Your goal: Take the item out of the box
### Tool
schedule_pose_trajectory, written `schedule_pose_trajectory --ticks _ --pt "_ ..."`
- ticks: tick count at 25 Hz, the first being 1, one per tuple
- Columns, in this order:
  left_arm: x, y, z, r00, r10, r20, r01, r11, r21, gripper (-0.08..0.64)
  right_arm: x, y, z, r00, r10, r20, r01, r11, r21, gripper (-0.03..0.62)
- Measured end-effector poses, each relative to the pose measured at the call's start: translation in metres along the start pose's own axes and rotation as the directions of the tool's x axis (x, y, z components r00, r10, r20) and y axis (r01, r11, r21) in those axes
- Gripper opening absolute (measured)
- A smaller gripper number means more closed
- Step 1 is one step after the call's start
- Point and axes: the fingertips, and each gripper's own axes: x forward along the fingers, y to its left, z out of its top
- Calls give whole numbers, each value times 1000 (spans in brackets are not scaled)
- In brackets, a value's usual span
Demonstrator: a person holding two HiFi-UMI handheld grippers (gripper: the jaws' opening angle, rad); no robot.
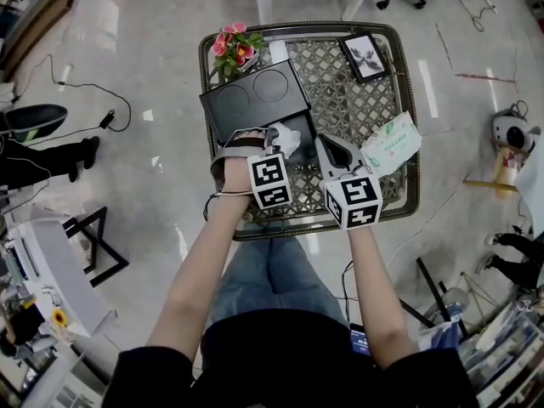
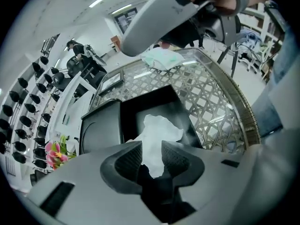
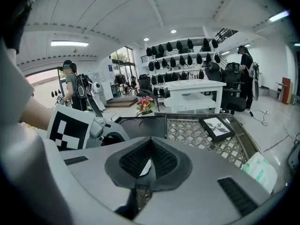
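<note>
1. Flowers (image 1: 234,48): pink, in a small pot at the table's (image 1: 406,92) far left corner, well beyond the left tool (image 1: 259,140) and to its left.
2. Lid (image 1: 251,96): black, with two round recesses. It lies flat just ahead of the left tool and touches the box (image 1: 299,127) along one edge.
3. Box: black and open, directly under and ahead of the left tool.
4. White item (image 1: 285,138): crumpled and paper-like. It is inside the box, rising above the box walls, at the left tool's tips.
5. Left tool: it points down into the box. In the left gripper view its jaws stand apart and the white item (image 2: 157,130) fills the gap between them. No pad is seen pressing on it.
6. Right tool (image 1: 336,151): just right of the box, over the lattice top. In the right gripper view its jaws are together. A thin pale sliver shows in the slit, and what it is cannot be told.
7. Picture frame (image 1: 364,55): black, lying flat, well ahead of the right tool and to its right.
8. Wipes pack (image 1: 393,143): white and green, just right of the right tool, near the table's right rim.
</note>
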Motion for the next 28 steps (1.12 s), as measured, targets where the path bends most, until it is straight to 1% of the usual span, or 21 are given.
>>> schedule_pose_trajectory --ticks 4,12,14,18,21,28 --pt "10 -2 -1 999 11 -50 -8 998 66 138 0 -2 -4 1000 1 -4 -1 1000 4 3" --pt "26 -8 -3 995 -1 -100 15 991 135 123 -2 -6 -9 1000 -2 -7 2 1000 15 3" --pt "28 -10 -3 994 -5 -106 21 989 145 116 -3 -6 -10 1000 -5 -7 5 1000 19 3" --pt "29 -14 -5 994 -7 -105 24 987 159 80 -4 -6 -11 1000 -9 -7 9 1000 22 3" --pt "28 -13 -6 995 3 -95 12 988 156 54 -4 -6 -11 1000 -11 -7 11 1000 24 3" --pt "24 -12 -5 997 0 -79 11 989 147 27 -6 -5 -13 1000 -21 -9 22 999 32 3"
